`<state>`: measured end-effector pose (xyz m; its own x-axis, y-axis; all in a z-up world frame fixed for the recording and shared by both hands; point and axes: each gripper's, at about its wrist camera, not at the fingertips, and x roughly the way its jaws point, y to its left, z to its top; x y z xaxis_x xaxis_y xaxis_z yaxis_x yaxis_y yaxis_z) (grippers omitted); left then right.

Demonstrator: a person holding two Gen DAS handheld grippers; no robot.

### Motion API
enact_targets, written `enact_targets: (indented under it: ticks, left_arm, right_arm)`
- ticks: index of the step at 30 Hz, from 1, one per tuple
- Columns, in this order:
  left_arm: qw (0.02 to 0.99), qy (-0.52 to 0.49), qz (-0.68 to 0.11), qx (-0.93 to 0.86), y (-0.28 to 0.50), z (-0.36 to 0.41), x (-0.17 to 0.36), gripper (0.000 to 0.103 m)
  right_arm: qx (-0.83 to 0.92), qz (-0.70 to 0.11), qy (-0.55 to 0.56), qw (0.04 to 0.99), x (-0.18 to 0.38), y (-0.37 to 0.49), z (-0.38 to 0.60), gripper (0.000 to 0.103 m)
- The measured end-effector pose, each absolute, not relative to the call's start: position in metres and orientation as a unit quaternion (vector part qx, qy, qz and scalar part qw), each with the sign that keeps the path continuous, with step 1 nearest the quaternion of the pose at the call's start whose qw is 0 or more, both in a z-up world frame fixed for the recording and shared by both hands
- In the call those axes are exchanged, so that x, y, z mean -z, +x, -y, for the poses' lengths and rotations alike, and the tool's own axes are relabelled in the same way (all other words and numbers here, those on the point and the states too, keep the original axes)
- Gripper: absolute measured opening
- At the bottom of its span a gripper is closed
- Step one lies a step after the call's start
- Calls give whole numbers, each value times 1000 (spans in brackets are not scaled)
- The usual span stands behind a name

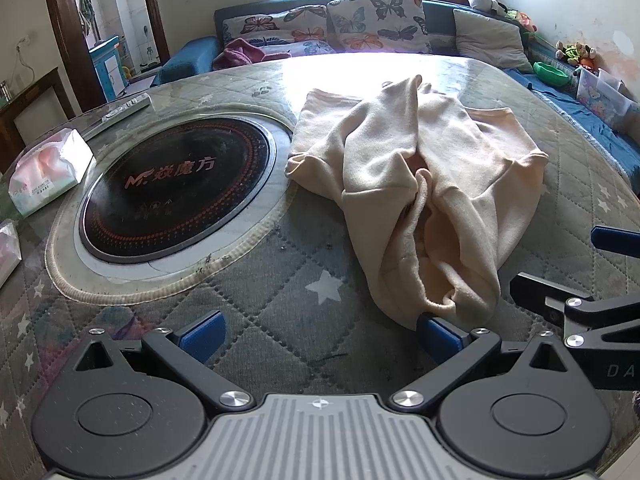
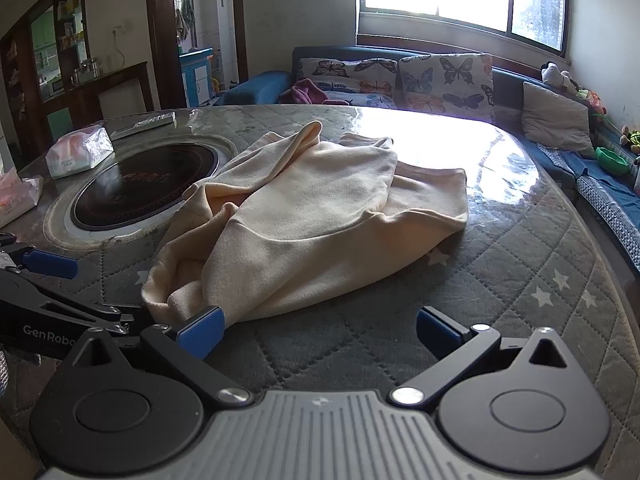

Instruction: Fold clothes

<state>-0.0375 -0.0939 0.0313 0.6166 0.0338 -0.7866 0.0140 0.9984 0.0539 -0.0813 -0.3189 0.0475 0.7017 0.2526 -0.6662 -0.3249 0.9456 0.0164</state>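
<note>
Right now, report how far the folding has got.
Done: nothing; the cream garment lies bunched on the quilted table. In hand: left gripper and right gripper are both open at its near edge, gripping nothing. Left: spread it flat, then every fold.

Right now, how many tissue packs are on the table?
2. One tissue pack lies left of the round black cooktop, near the remote. A second pack sits at the table's left edge, partly cut off. More could lie outside the views.
</note>
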Motion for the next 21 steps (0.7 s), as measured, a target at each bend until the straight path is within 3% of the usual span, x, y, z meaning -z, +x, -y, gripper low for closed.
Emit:
enact_targets:
  ticks: [21]
  left_arm:
    - [908,40,-416,12,-11,93,-48,103]
  right_arm:
    - [-168,-336,-47,926,-59,-63,319,103]
